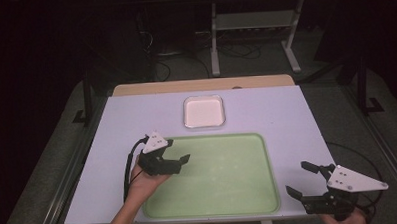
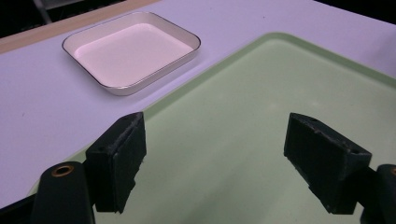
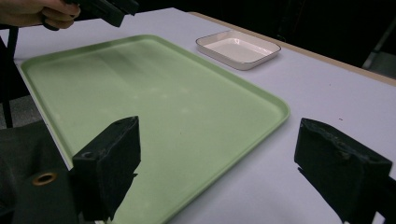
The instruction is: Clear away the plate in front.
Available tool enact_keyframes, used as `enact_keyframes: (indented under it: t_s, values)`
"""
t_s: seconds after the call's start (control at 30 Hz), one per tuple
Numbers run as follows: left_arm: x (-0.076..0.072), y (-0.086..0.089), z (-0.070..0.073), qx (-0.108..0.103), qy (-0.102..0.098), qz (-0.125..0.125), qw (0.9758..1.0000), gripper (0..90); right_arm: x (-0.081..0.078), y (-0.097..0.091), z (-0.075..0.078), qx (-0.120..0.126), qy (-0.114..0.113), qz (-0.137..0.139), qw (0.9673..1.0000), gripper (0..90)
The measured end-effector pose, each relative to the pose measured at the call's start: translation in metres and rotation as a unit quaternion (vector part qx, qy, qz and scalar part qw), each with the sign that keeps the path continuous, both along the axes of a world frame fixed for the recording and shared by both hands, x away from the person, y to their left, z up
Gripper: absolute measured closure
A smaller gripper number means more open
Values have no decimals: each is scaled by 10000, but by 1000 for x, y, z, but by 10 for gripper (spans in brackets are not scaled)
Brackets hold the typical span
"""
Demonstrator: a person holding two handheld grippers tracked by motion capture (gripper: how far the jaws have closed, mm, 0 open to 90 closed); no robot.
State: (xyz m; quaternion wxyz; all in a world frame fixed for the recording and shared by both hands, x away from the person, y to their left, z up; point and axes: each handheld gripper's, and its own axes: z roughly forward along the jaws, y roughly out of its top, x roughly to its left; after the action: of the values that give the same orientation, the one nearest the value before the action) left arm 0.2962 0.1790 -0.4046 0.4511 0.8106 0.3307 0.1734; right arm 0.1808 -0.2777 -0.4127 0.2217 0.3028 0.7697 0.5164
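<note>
Found the green tray [image 1: 219,191] lying flat and bare on the near half of the white table [image 1: 286,114], long side toward the person, presumably set there as a working surface within easy reach of both hands. Saw the small white dish [image 1: 203,112] just beyond the tray's far edge, apart from it, seemingly empty, though too washed out by glare to swear to. Noted the left gripper [image 1: 179,149] hovering over the tray's left edge, jaws spread wide with nothing between, aimed roughly toward the dish, likely in readiness for a reach. Noted the right gripper [image 1: 296,177] just off the tray's near right corner, above bare table, jaws equally wide and unloaded, probably kept out of the way.
</note>
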Motion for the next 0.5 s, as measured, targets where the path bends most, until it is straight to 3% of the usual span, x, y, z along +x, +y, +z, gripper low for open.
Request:
enact_keyframes:
  t_s: [0.5]
  values:
    - [35, -12, 3, 495, 0, 185, 9986, 262, 2, 1, 0, 14, 23, 37, 10000, 135]
